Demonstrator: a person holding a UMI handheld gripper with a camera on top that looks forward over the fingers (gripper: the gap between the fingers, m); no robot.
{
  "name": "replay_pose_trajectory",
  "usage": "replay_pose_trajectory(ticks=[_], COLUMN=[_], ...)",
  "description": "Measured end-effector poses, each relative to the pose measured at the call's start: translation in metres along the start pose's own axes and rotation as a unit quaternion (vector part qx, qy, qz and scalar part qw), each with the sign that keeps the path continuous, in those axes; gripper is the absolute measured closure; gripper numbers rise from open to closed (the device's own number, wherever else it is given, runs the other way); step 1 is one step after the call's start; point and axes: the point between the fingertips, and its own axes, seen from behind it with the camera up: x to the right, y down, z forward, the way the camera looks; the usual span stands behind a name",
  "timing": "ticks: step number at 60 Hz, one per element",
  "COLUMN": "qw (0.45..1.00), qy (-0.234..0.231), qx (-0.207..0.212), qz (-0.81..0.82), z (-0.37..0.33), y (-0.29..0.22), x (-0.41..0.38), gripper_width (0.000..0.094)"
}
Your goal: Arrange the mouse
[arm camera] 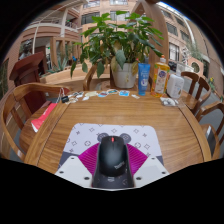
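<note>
Mouse [112, 157], black, nearest item: sits between the two fingers of the gripper [112, 166], its sides against the magenta pads [88, 158], so the fingers appear closed on it, though contact on each side cannot be fully confirmed. Beneath and ahead: white mat [112, 135] with small dark markings, lying flat on a round wooden table [60, 130]; the mouse overlaps the mat's near part, whether resting on it or lifted just clear cannot be told. Beyond the mat, at the table's far side: potted plant [122, 45], blue bottle [144, 78], yellow carton [161, 78], white box [176, 86], and a row of small flat items too small to identify. Wooden chairs [18, 105] stand to either side; a red object [43, 117] lies on the left seat. Progress, as a judgement: the mouse looks grasped and is over the mat, so pickup seems done; final placement, straightening on the mat and release remain.
</note>
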Motion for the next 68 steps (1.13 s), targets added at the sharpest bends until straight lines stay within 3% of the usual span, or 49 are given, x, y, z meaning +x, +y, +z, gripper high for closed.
replay_pose_trajectory(ticks=[8,14,15,17,21,45,68], qw=[1.0,1.0,1.0,1.0,0.999,0.995,0.995], qy=[0.006,0.012,0.013,0.018,0.029,0.046,0.035], qx=[-0.007,0.008,0.01,0.017,0.029,0.083,0.087], qz=[-0.007,-0.009,-0.01,-0.012,-0.012,-0.027,-0.033], z=[-0.001,-0.022,-0.029,-0.04,-0.067,-0.22,-0.27], y=[0.006,-0.005,-0.01,-0.014,-0.02,-0.014,0.011], x=[0.001,0.002,0.003,0.005,0.006,-0.008,-0.028], gripper_width=[0.0447,0.0086,0.0066,0.0105,0.0072,0.0081,0.0082])
